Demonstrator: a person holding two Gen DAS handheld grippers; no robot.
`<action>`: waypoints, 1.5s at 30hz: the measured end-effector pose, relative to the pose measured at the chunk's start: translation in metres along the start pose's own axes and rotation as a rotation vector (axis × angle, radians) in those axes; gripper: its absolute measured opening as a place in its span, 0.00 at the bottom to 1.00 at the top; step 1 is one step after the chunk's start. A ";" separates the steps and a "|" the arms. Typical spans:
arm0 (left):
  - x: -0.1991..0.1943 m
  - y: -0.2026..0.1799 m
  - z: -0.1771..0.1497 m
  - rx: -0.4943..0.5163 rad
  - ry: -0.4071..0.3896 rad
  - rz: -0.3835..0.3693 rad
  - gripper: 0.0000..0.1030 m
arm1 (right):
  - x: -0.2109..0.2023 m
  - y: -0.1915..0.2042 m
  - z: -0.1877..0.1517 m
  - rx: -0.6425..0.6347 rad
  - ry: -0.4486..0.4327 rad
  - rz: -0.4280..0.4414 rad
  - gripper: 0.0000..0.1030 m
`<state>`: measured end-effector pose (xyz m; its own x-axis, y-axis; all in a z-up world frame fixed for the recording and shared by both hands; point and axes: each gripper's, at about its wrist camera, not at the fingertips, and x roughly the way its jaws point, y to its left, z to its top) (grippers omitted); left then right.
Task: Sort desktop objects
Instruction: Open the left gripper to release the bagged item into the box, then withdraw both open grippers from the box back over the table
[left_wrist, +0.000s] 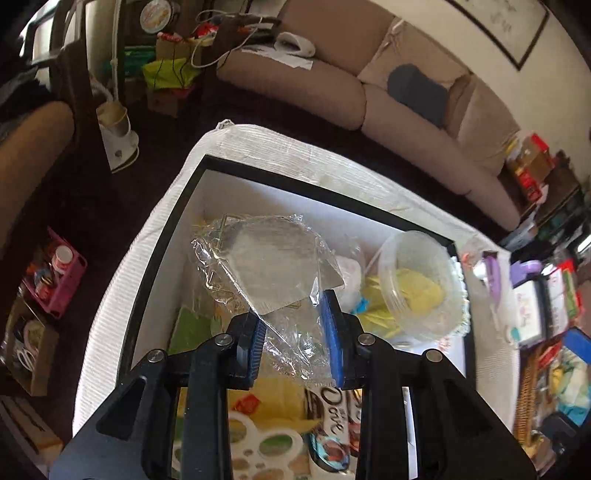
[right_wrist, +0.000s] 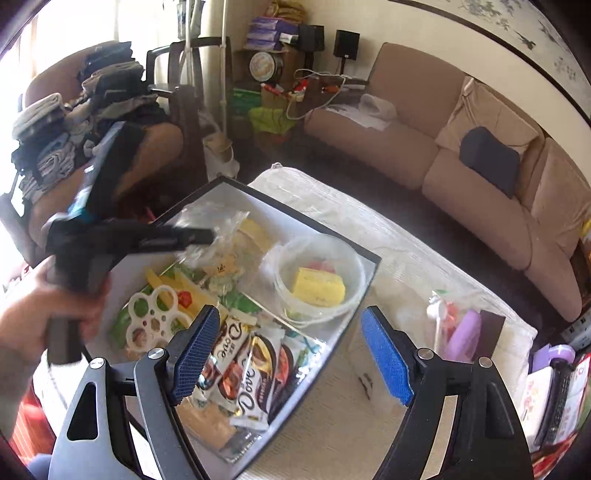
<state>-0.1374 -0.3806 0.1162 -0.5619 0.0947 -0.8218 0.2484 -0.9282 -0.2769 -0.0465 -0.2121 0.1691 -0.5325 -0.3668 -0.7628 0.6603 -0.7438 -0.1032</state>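
A black-rimmed box (left_wrist: 173, 221) with white walls sits on the white-clothed table (left_wrist: 122, 280) and holds snacks. My left gripper (left_wrist: 295, 343) is shut on a clear crinkled plastic packet (left_wrist: 269, 266) and holds it over the box. In the right wrist view the left gripper (right_wrist: 207, 236) is blurred above the box's (right_wrist: 354, 295) far corner, with the packet (right_wrist: 218, 229) hanging from it. My right gripper (right_wrist: 291, 350) is open and empty above the box's near right edge. Dove chocolate packs (right_wrist: 240, 373) lie below it. A round clear tub (right_wrist: 317, 280) with yellow contents stands in the box.
A purple item and a clear bag (right_wrist: 458, 328) lie on the table right of the box, beside a white carton (right_wrist: 369, 365). A white ring-shaped holder (right_wrist: 155, 325) lies in the box. A brown sofa (right_wrist: 480, 184) stands behind the table. Clutter lines the floor at both sides.
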 end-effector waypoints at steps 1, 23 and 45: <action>0.008 -0.004 0.004 0.020 0.002 0.021 0.26 | -0.002 -0.004 -0.004 0.013 -0.004 0.003 0.79; -0.047 -0.005 0.000 0.028 -0.034 0.062 0.78 | -0.018 -0.036 -0.083 0.092 0.018 0.025 0.79; -0.123 -0.181 -0.188 0.297 -0.150 -0.019 0.78 | -0.106 -0.118 -0.224 0.374 0.003 -0.127 0.79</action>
<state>0.0353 -0.1562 0.1740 -0.6795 0.0795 -0.7294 0.0084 -0.9932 -0.1161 0.0506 0.0396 0.1191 -0.5955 -0.2577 -0.7609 0.3503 -0.9357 0.0428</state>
